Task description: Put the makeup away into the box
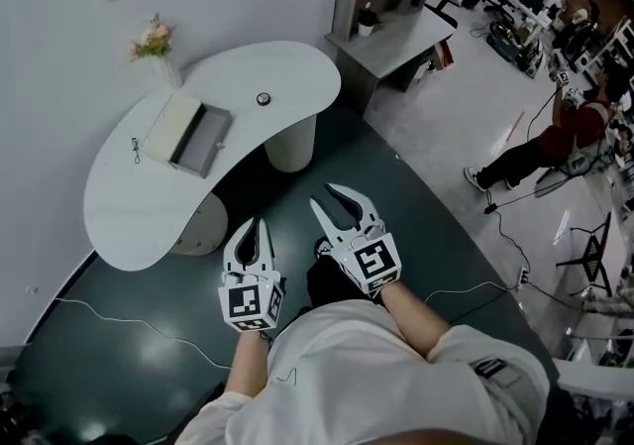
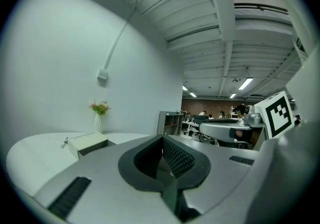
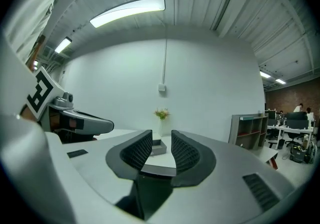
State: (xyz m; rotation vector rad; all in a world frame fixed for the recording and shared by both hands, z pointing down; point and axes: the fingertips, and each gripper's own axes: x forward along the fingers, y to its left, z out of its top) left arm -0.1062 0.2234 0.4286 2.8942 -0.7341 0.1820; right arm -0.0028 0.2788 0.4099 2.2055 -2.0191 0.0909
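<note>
Box (image 1: 188,133) well ahead; left gripper (image 1: 253,223) jaws clenched empty, right gripper (image 1: 323,195) released

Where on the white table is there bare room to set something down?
The table is bare across its near lobe, this side of the box, and at its right end past the small round item. It is tightest between box and vase of flowers.

White curved table (image 1: 297,71): an open box (image 1: 188,133) lies near its left end, a flower vase (image 1: 157,45) at its far edge, and a small round container (image 1: 264,98) at its centre. Off its near side are the left gripper (image 1: 253,226), jaws together, and the right gripper (image 1: 324,197), jaws apart.
</note>
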